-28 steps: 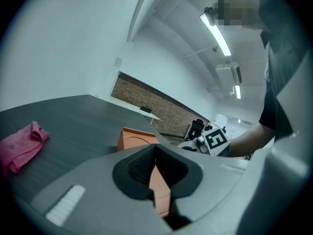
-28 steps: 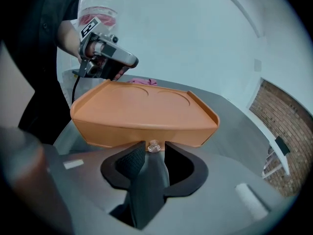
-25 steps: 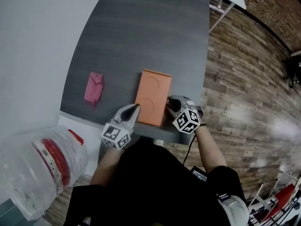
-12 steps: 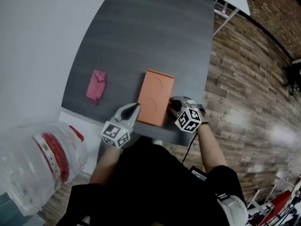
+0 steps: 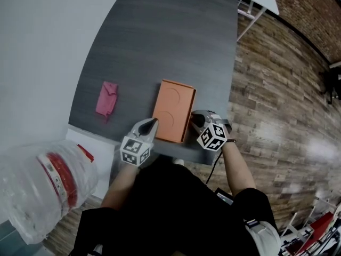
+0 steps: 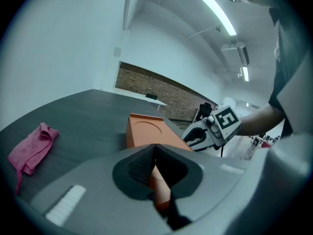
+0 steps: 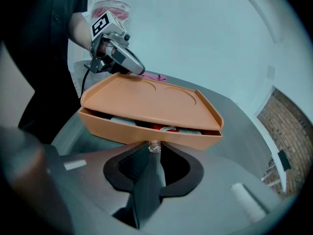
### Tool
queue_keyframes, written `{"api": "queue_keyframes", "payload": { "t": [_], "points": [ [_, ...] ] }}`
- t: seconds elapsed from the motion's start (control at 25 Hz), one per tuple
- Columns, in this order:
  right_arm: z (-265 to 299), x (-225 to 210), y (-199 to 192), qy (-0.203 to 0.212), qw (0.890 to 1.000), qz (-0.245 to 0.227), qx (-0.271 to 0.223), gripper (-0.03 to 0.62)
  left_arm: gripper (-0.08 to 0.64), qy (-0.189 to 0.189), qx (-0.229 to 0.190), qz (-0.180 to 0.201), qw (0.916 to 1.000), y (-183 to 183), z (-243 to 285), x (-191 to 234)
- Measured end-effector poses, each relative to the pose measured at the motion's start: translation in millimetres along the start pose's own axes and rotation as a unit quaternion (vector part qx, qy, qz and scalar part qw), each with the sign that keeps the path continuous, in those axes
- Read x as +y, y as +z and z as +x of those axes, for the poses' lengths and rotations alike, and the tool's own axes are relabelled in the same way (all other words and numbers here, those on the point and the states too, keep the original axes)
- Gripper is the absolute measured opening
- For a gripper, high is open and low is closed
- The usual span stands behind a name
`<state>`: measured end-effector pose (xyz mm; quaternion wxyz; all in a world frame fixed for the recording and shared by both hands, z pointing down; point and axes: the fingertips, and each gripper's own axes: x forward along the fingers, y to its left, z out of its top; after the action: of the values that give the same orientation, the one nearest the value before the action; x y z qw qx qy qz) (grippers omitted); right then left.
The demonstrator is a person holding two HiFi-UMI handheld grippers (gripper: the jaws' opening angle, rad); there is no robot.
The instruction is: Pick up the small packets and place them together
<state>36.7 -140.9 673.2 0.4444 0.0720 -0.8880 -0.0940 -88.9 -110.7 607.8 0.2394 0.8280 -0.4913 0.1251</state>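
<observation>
An orange flat box (image 5: 173,111) lies on the dark grey table (image 5: 160,36) near its front edge. Its drawer (image 7: 146,126) stands slightly out, and small packets (image 7: 166,128) show in the slot. My right gripper (image 7: 154,148) is shut on the drawer's small clear knob (image 7: 155,145); its jaws have just been closing on it. In the head view the right gripper (image 5: 193,116) sits at the box's near right side. My left gripper (image 5: 154,122) rests at the box's near left corner, jaws together, with the orange box (image 6: 146,131) just past its tips (image 6: 155,148).
A pink cloth (image 5: 106,99) lies left of the box. A large clear plastic water bottle (image 5: 48,191) stands off the table at lower left. The table's right edge drops to a wooden floor (image 5: 277,89). A white wall runs along the left.
The left gripper has dipped a little at the box's corner. The right gripper stays at the knob, and the box has not visibly moved.
</observation>
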Motion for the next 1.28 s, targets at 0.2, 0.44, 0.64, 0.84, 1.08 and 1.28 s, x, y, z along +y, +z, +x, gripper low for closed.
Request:
{"api": "queue_keyframes", "payload": {
  "t": [0.2,0.44,0.64,0.84,1.08,1.28],
  "points": [
    [-8.6,1.0,-13.0,-0.008,1.000,0.020,0.006,0.075,0.000,0.001,0.017,0.003,0.9998,-8.2,1.7,1.2],
    [-13.9,0.5,-19.8,-0.017,0.999,0.036,0.002,0.077,0.000,0.002,0.013,-0.008,0.9999,-5.0,0.3,4.4],
    [-13.6,0.7,-20.2,-0.014,0.999,0.031,0.006,0.077,0.000,-0.006,0.014,-0.003,0.9999,-6.5,1.9,2.9],
    [-12.3,0.3,-21.2,-0.014,0.999,0.029,0.010,0.075,0.000,-0.008,0.026,0.007,0.9996,-13.6,2.1,5.9],
    [-14.2,-0.1,-22.5,-0.020,0.999,0.036,0.009,0.075,0.000,-0.004,0.039,0.032,0.9987,-13.5,5.9,5.8],
    [-17.8,0.7,-25.7,-0.018,0.999,0.035,0.011,0.070,0.000,-0.003,0.039,0.022,0.9990,-11.9,6.6,7.8]
  ]
}}
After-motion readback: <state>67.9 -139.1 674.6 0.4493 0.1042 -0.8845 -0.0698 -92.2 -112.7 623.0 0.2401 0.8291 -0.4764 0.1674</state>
